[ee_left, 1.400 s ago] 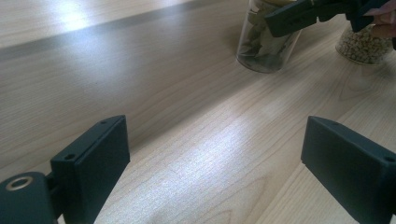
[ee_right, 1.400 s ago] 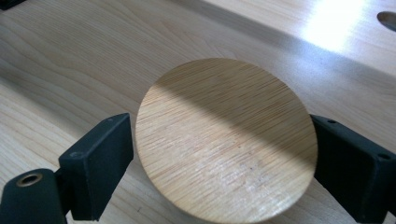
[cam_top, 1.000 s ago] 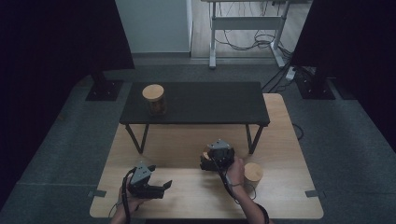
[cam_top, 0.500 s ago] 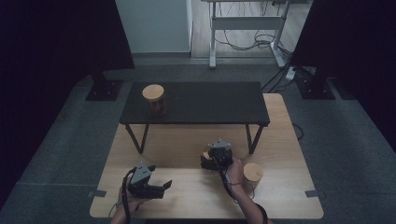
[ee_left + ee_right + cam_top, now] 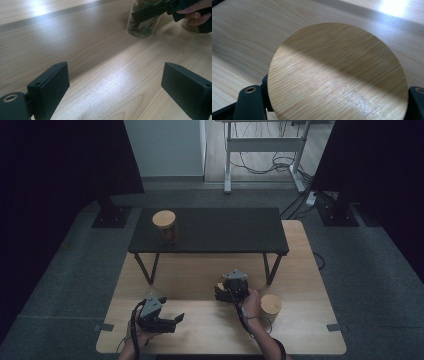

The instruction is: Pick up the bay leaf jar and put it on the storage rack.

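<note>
A glass jar point(image 5: 142, 27) with a round wooden lid point(image 5: 337, 70) stands on the light wooden table point(image 5: 200, 275). My right gripper point(image 5: 226, 292) reaches down over it, and its jaws have just been closing; they now press on the jar just under the lid. The lid spreads between that gripper's black fingers point(image 5: 249, 100). My left gripper point(image 5: 176, 320) rests low at the table's front left. Its jaws stand wide open, with nothing but bare wood between its pads point(image 5: 50, 85).
A second wooden-lidded jar point(image 5: 270, 306) stands just right of the right hand point(image 5: 251, 301). A third jar point(image 5: 164, 225) sits at the left end of a low black table point(image 5: 235, 232) at the back of the wooden top.
</note>
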A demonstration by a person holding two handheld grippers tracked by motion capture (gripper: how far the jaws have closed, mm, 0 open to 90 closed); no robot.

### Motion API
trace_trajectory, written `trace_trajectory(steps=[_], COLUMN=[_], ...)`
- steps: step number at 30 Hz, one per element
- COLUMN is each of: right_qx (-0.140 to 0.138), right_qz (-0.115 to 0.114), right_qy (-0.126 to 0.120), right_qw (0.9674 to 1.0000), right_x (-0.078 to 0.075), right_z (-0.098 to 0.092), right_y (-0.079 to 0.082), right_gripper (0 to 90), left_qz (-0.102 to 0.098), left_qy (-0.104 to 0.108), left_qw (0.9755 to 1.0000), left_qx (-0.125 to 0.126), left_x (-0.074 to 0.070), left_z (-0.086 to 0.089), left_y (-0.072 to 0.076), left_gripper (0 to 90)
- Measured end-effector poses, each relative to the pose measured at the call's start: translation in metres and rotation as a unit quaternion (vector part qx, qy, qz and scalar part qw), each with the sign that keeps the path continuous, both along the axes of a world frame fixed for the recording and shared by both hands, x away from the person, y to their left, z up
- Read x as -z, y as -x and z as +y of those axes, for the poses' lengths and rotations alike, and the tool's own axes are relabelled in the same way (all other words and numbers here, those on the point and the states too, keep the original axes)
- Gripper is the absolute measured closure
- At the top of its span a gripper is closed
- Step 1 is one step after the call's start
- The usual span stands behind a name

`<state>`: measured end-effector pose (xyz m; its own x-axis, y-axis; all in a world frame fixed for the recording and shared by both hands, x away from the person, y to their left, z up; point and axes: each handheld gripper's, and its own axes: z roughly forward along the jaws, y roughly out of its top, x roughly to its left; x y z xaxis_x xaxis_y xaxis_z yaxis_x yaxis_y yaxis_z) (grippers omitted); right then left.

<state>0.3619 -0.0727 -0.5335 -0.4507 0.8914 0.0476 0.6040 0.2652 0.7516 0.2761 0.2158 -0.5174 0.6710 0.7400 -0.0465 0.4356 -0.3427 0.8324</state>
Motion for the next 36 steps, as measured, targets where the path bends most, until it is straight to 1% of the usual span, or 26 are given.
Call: trace_trajectory(steps=[6, 9, 16, 23, 28, 36], right_qx=[0.003, 0.004, 0.004, 0.007, 0.007, -0.012], right_qz=[-0.003, -0.007, -0.006, -0.012, -0.022, -0.032], right_qy=[-0.001, 0.002, 0.005, 0.009, 0.009, 0.010], right_qw=[1.0000, 1.0000, 1.0000, 0.9999, 0.9997, 0.9994], right_x=[0.000, 0.001, 0.000, -0.001, -0.006, -0.015], right_z=[0.000, 0.001, 0.002, 0.002, 0.002, 0.005], right_y=[0.000, 0.001, 0.001, 0.002, 0.004, 0.010], right_gripper=[24.9, 25.0, 25.0, 25.0, 25.0, 25.0], left_qz=[0.000, 0.000, 0.001, 0.001, 0.002, 0.002], left_qy=[-0.001, -0.001, -0.002, -0.002, -0.003, -0.003], left_qw=[1.0000, 1.0000, 1.0000, 1.0000, 1.0000, 1.0000], left_qx=[0.001, 0.001, 0.002, 0.002, 0.002, 0.003], left_x=[0.000, 0.000, 0.000, 0.001, 0.001, 0.001], left_z=[0.000, 0.000, 0.000, 0.000, -0.001, -0.001], left_y=[0.000, 0.000, 0.000, 0.000, -0.001, -0.001], left_gripper=[7.6, 7.6, 7.6, 7.6, 7.6, 7.6])
